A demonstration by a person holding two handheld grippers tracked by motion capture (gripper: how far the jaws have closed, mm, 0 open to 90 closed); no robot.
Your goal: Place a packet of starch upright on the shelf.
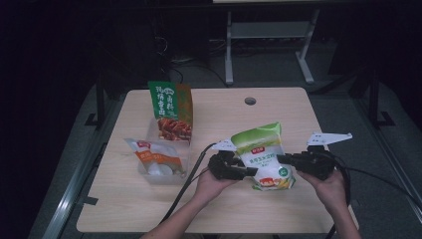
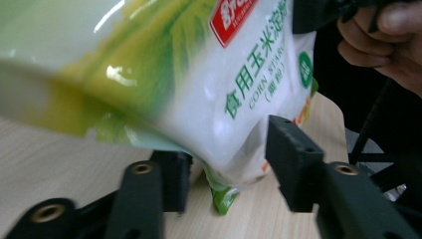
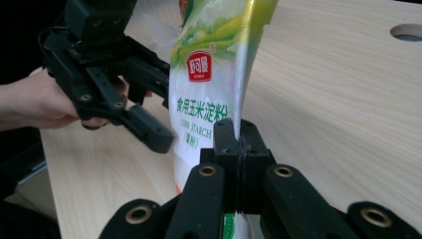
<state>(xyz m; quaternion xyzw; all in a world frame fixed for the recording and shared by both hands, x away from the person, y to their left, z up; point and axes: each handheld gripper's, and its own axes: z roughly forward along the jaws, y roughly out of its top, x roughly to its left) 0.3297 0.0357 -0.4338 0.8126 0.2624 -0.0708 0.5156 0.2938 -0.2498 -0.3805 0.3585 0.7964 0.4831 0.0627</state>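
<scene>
A white and green corn starch bag (image 1: 263,154) stands tilted near the table's front edge, held between both hands. My right gripper (image 1: 284,159) is shut on the bag's right edge; in the right gripper view its jaws (image 3: 240,144) pinch the thin side of the bag (image 3: 209,89). My left gripper (image 1: 244,169) sits at the bag's left side and is open. In the left gripper view the bag (image 2: 199,74) hangs between the spread jaws of that gripper (image 2: 229,154). The left gripper (image 3: 159,107) also shows open in the right gripper view.
A green and orange food packet (image 1: 171,107) stands upright in a clear tub at the table's back left. In front of it a white and orange pouch (image 1: 158,158) lies in another clear tub. A cable hole (image 1: 250,101) sits near the far edge. Cables trail off the front.
</scene>
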